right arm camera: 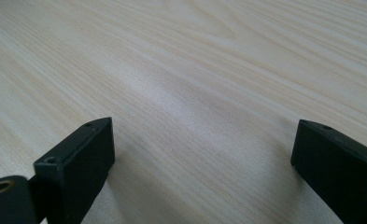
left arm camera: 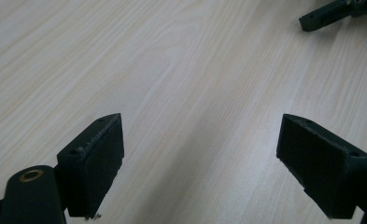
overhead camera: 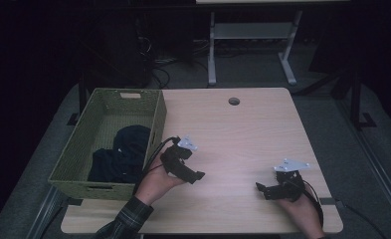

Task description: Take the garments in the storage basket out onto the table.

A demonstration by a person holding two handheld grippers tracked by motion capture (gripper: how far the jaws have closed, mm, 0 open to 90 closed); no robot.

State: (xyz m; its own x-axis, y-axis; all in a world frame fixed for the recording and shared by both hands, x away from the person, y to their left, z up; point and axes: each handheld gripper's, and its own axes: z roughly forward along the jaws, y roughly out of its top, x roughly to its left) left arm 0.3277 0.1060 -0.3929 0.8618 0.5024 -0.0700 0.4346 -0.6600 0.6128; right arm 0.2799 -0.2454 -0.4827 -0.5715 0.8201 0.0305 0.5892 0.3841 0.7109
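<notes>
My left gripper (overhead camera: 197, 175) hovers low over the light wooden table (overhead camera: 243, 134), just right of the green woven basket (overhead camera: 81, 149). In the left gripper view its jaws stand wide apart around bare wood, so the left gripper (left arm camera: 200, 158) is open and holds nothing. My right gripper (overhead camera: 262, 189) rests near the table's front right, pointing left. Its own view also shows two spread jaws over bare wood, the right gripper (right arm camera: 204, 163) open. Dark clothes (overhead camera: 121, 154) lie bunched inside the basket. The right gripper's tip (left arm camera: 328, 14) appears at the top right of the left gripper view.
The basket takes up the table's left side and overhangs its edge. A round cable hole (overhead camera: 234, 101) sits near the table's far edge. Beyond the table stand a white desk frame (overhead camera: 252, 45) and cables on the floor.
</notes>
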